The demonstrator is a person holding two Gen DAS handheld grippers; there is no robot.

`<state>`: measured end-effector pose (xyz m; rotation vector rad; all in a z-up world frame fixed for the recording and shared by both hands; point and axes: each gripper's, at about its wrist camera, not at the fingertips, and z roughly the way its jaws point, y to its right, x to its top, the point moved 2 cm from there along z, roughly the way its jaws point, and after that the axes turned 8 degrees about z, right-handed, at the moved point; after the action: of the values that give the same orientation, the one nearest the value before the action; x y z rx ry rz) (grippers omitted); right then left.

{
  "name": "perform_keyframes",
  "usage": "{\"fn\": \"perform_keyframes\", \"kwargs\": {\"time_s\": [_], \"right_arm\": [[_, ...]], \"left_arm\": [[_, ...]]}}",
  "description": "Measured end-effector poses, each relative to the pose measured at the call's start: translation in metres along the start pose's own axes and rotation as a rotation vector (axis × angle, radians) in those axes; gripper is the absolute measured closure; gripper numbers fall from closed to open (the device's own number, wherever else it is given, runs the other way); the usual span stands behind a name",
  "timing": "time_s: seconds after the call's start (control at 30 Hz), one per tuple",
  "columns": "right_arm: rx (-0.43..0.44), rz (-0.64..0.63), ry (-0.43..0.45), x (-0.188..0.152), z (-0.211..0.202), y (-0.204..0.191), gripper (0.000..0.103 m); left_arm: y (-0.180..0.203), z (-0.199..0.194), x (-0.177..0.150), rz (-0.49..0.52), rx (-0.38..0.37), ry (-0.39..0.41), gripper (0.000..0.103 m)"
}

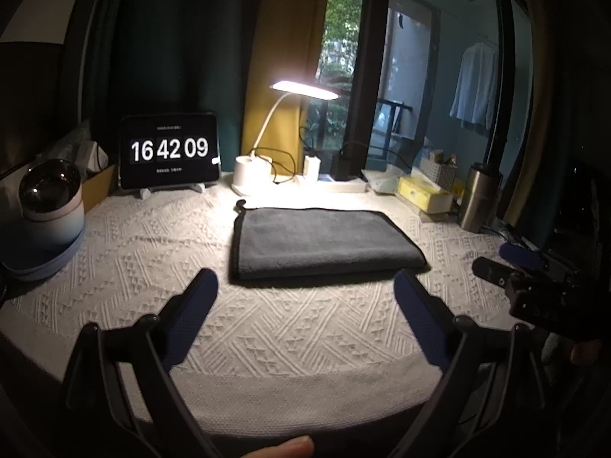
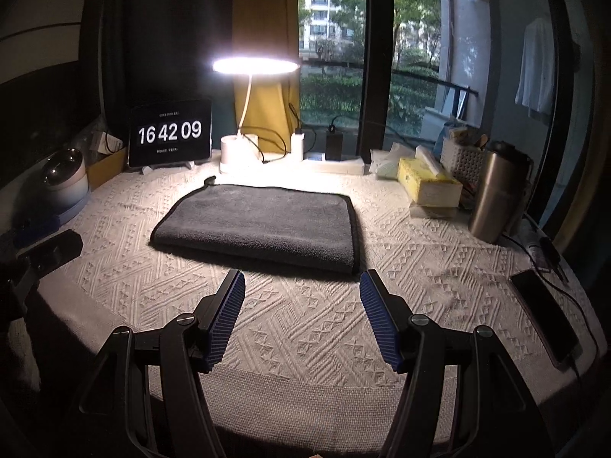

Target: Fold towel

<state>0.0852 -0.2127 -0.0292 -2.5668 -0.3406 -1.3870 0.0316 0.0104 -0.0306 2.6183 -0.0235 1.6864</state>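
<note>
The towel (image 2: 259, 225) is matt grey plush cloth on a rough, woven white tablecloth (image 2: 305, 328), beside a brushed metal tumbler (image 2: 494, 198) and ribbed blue gripper pads (image 2: 225, 316).

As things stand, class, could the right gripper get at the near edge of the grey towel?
Probably yes. The right gripper is open, hovering above the white tablecloth, with only bare cloth between its fingertips and the folded grey towel. The phone and steel tumbler sit off to its right.
</note>
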Motion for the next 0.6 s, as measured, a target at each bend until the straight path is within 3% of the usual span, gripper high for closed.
{"fn": "perform_keyframes", "kwargs": {"time_s": [0.6], "right_arm": [[-0.006,0.012,0.051,-0.020,-0.032,-0.014,0.037]], "left_arm": [[0.007,-0.038,-0.011,0.032,0.032,0.104,0.009]]}}
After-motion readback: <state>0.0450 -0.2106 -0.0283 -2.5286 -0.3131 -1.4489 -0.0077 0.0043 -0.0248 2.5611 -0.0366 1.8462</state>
